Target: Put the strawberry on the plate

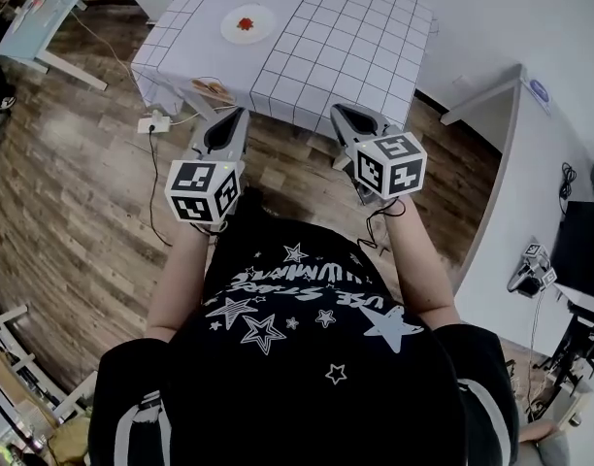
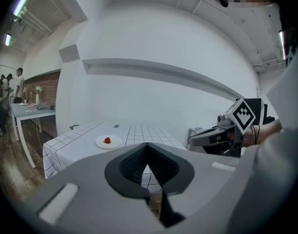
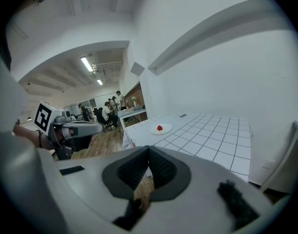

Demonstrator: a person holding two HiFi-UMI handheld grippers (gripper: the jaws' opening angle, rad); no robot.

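A red strawberry lies on a small white plate on the table with the white checked cloth. Both grippers hang in the air in front of the table's near edge, well short of the plate, over the wooden floor. My left gripper and right gripper point at the table, side by side. In the left gripper view the jaws meet with nothing between them; the strawberry and plate show far ahead. The right gripper is likewise shut and empty, with the strawberry in the distance.
A power strip with a cable lies on the floor by the table's left corner. An orange-brown object sits at the cloth's near-left corner. Another desk stands at the far left, with people around it. A white partition is on the right.
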